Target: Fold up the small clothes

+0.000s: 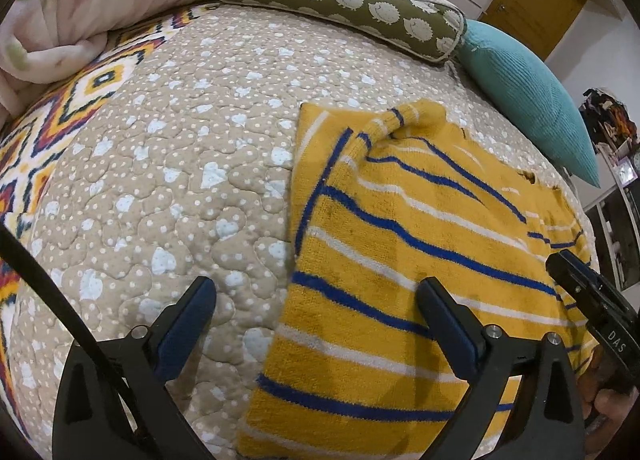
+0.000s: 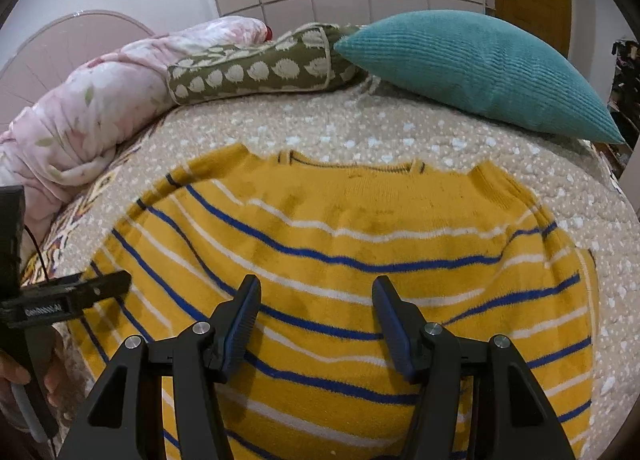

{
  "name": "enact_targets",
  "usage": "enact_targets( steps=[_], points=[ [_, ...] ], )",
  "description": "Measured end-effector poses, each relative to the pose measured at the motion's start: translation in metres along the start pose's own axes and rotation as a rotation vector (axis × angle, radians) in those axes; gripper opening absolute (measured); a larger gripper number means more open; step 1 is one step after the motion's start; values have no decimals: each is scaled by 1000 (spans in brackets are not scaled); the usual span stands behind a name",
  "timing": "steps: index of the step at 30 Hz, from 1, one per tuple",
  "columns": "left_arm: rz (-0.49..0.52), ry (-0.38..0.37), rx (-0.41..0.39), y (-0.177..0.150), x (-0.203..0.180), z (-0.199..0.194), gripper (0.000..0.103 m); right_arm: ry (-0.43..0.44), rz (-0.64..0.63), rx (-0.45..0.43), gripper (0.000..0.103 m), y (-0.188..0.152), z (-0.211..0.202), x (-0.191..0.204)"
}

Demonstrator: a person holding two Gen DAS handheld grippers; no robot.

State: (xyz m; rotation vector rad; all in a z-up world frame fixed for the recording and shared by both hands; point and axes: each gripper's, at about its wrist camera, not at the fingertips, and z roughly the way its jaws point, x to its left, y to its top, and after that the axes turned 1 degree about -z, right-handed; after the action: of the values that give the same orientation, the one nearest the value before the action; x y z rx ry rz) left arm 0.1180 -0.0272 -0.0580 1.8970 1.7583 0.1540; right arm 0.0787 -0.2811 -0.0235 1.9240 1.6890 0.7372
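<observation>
Nearest the right wrist camera, the right gripper (image 2: 316, 316) hangs over the middle of the yellow striped sweater (image 2: 344, 244), jaws partly apart and holding nothing. At the garment's left edge, the left gripper (image 1: 316, 312) stands with jaws spread wide and empty, one finger over the knit, the other over the quilted bedspread (image 1: 168, 148). The sweater lies flat on the bedspread, long axis running from hem, near the grippers, to neckline (image 2: 352, 166), which points away toward the teal cushion (image 2: 480, 68) and hedgehog bolster (image 2: 256, 68). The left sleeve (image 1: 400, 132) appears already turned inward; judged step: side folds under way. Next move likely requires pinching an edge and carrying it across.
</observation>
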Motion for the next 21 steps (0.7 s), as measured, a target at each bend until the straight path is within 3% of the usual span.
enact_targets(
  steps=[4,15,16,20,21],
  points=[
    [0,3,0,0,0,1,100,7,-38,6,50,0,4,7],
    [12,-6,6,1,-5,5,99,2,-35,24,49,-2,15,-1],
    [31,-19,6,1,-9,5,93,7,-25,22,49,-2,16,-4],
    [116,-83,18,0,-27,3,43,37,17,6,49,-5,20,-11],
    [126,-103,36,3,-30,2,38,41,18,2,49,-6,20,-12]
  ],
)
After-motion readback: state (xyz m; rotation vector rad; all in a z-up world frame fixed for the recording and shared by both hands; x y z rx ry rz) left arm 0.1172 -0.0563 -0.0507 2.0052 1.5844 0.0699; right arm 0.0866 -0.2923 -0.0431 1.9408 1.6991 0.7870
